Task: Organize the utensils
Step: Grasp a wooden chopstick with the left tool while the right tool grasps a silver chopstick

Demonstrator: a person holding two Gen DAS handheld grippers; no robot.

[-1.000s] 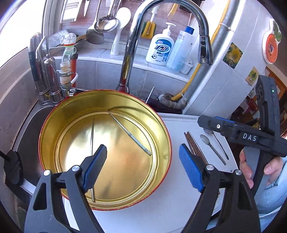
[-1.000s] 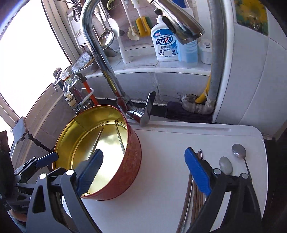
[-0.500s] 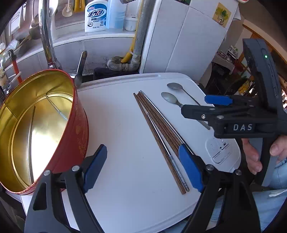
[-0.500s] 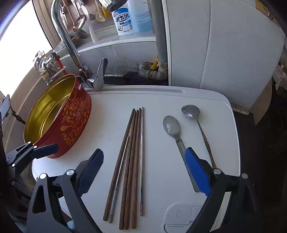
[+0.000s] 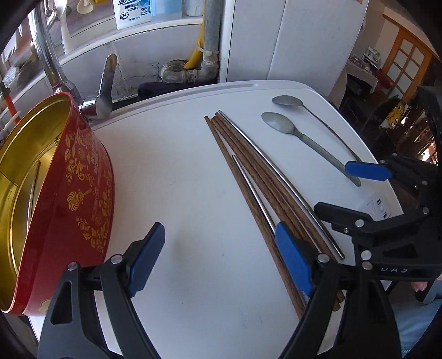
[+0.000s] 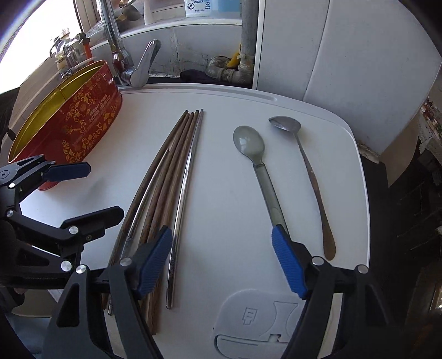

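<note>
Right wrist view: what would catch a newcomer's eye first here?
The red tin with its gold inside, at the far left of the white board. Then the bundle of chopsticks down the middle and two spoons to their right. The right gripper hangs over them, jaws closing on nothing.

"24" shows on the white bottle (image 5: pixel 132 14) — its other print stays unreadable.

Ahead of the tongs, a white tiled wall (image 6: pixel 345 55) rises behind the white counter (image 6: pixel 226 193). A grey pipe (image 6: pixel 248 36) runs down it to an elbow joint. Farther left stands a chrome faucet (image 6: pixel 110 33), with bright daylight from a window (image 6: pixel 33 36) beyond. Off right, a wooden glazed door (image 5: pixel 406 60) leads into a dimmer room.
</note>
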